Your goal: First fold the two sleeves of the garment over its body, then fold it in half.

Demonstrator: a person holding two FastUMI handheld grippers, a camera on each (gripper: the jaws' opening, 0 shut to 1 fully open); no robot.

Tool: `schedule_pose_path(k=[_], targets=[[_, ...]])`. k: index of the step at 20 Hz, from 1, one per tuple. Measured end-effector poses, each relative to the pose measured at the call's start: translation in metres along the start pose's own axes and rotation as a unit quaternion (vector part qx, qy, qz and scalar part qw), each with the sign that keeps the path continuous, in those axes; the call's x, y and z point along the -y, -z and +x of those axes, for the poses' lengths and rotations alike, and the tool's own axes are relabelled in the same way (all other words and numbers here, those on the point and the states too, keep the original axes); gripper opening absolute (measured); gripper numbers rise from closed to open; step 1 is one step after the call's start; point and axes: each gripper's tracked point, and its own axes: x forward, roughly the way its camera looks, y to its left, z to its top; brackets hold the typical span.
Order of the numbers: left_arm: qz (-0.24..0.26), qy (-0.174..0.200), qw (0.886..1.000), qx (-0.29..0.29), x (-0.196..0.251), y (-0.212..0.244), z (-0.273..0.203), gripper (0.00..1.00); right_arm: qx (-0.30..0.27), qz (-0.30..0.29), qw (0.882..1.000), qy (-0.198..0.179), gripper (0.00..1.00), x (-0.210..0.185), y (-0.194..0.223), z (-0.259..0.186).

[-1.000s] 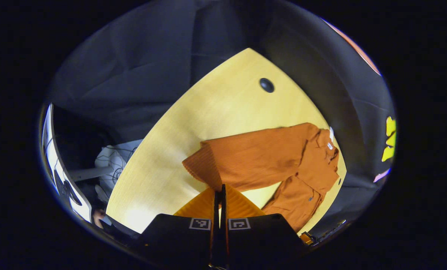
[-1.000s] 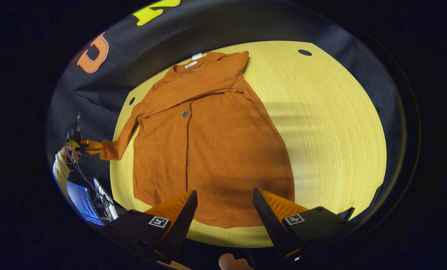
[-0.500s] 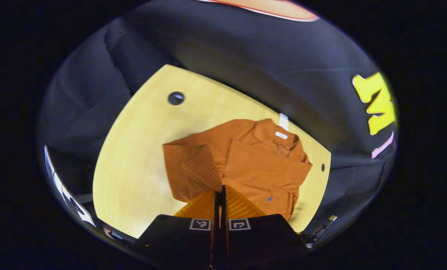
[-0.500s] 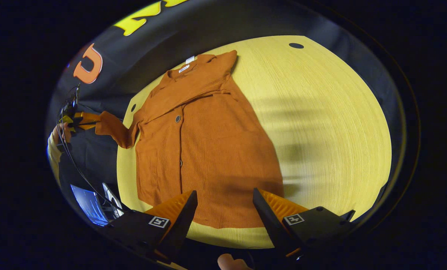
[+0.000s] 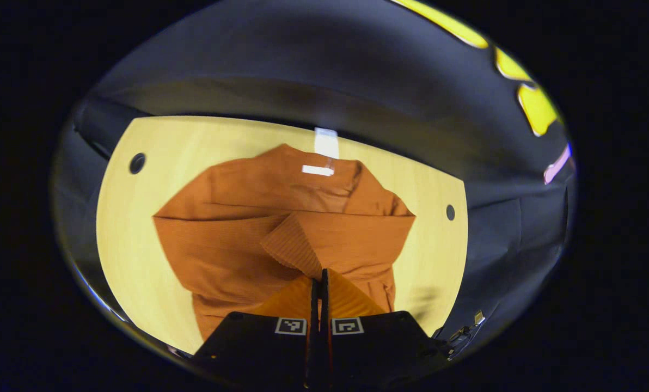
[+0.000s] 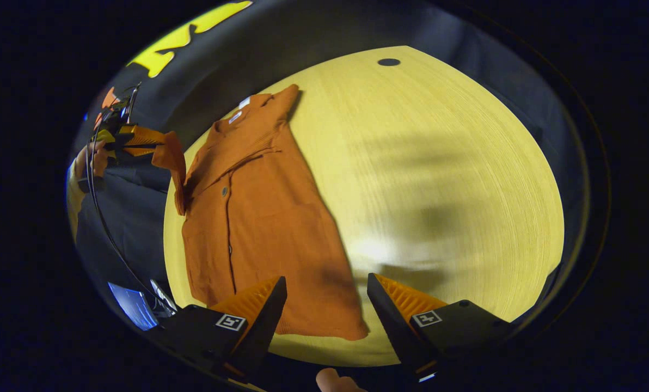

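Garment [image 6: 259, 218], rust-orange ribbed knit with buttons, spread flat on pale wood-grain table [image 6: 439, 179]. One sleeve [image 5: 292, 247] lifted above the body, ribbed cuff pinched in left gripper [image 5: 319, 283], jaws closed on it. Right gripper [image 6: 324, 296] above the hem, jaws wide, holding nothing.

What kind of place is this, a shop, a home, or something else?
Probably a recording booth, not a home: black cloth wall hangs round a pale wooden table bearing one orange garment. A person's hand works it with a hand-held tool, and a screen glows beside the table.
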Motion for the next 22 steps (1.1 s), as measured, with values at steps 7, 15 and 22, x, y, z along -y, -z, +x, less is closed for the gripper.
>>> schedule_pose_path(k=[7,15,22], targets=[[0.074,-0.005,0.996,-0.04,0.082,0.004,0.071,0.03,-0.003,0.028,1.0,0.012,0.94,0.039,0.012,0.002],[0.066,-0.008,0.996,-0.062,0.102,0.024,0.106,0.21,-0.005,0.055,0.998,0.031,0.94,0.066,0.023,0.003],[0.057,0.036,0.997,-0.033,0.108,0.041,0.069,0.89,0.002,0.024,0.999,0.04,0.94,0.061,0.019,-0.005]])
